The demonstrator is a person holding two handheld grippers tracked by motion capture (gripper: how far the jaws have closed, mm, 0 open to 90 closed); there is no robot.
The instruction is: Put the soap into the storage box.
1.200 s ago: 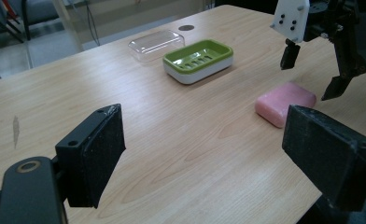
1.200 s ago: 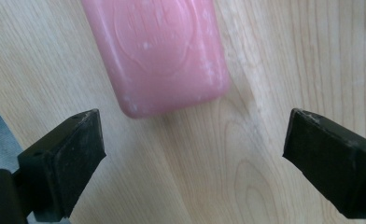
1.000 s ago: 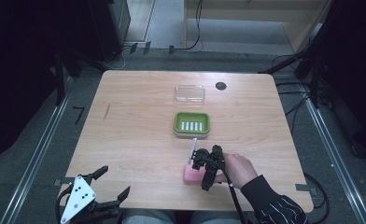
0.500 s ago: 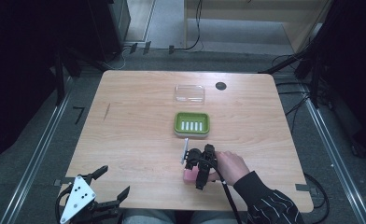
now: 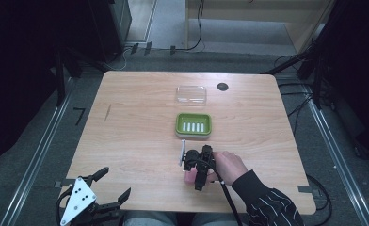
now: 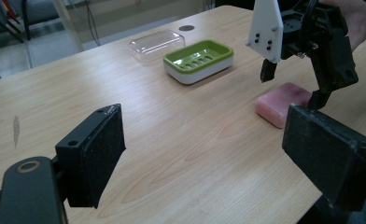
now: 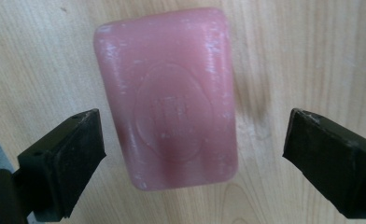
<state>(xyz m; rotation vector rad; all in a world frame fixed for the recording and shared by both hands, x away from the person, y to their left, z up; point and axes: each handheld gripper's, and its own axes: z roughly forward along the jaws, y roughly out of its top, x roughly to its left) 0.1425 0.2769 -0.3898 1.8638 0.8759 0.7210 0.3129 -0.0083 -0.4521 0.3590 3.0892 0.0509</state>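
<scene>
Starting at the left, the left gripper point(image 5: 108, 192) sits idle at the table's point(image 5: 140, 122) near-left corner, jaws spread wide with nothing between them, well apart from the work. Toward the middle, a clear lid point(image 5: 191, 94) lies at the far side with a green soap dish point(image 5: 193, 125) just nearer, both apart from the action. To the right of centre, near the front edge, the right gripper point(image 5: 190, 165) hangs over a pink soap bar point(image 7: 167, 98), tilted down at it; that arm is plainly the nearer one. In the right gripper view the jaws stand open on either side of the bar, neither pad touching it, and the bar lies flat on the wood, sitting closer to the left pad than to the right. Its long axis runs up the picture, along the line the jaws point, so the pads face its two long sides and would close across its short width. A clean grasp probably calls for a small shift to centre the bar, then lowering before closing. The dish lies beyond the bar, toward the far side.
</scene>
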